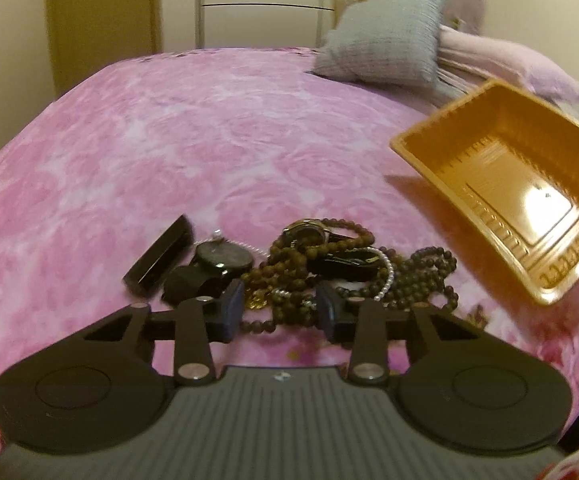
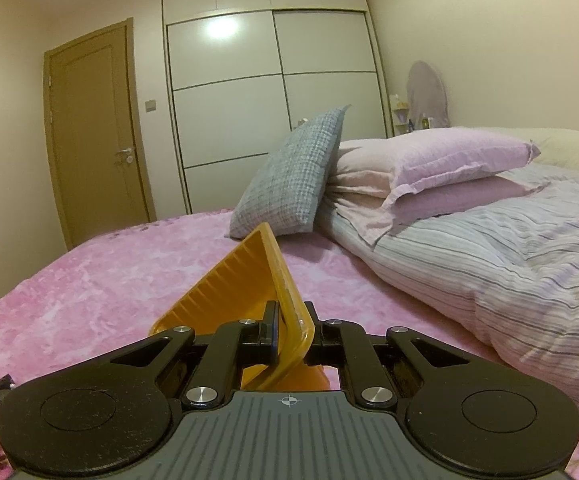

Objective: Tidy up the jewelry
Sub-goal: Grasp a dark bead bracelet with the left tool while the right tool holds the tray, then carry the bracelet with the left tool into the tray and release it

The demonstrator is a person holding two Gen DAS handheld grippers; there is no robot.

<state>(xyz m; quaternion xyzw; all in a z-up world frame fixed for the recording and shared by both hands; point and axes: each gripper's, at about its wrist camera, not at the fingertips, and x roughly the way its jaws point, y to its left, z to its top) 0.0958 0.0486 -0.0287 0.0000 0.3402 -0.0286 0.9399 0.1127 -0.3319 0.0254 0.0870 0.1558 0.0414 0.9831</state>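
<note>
A tangle of jewelry lies on the pink bedspread point(image 1: 169, 140): brown bead necklaces point(image 1: 289, 268), a darker bead strand point(image 1: 429, 276), a pearl strand point(image 1: 387, 280), a black watch point(image 1: 221, 258), a gold-rimmed watch point(image 1: 307, 230) and a black oblong case point(image 1: 157, 256). My left gripper point(image 1: 281, 312) sits at the pile's near edge, its blue pads close on either side of a bunch of brown beads. An orange plastic tray point(image 1: 501, 184) hangs tilted above the bed to the right. In the right wrist view my right gripper point(image 2: 291, 332) is shut on the tray's point(image 2: 241, 292) wall.
A grey cushion point(image 2: 293, 176) and lilac pillows point(image 2: 429, 168) lie at the head of the bed, with a striped duvet point(image 2: 509, 264) on the right. Behind the bed stand a white wardrobe point(image 2: 269, 80) and a brown door point(image 2: 93, 132).
</note>
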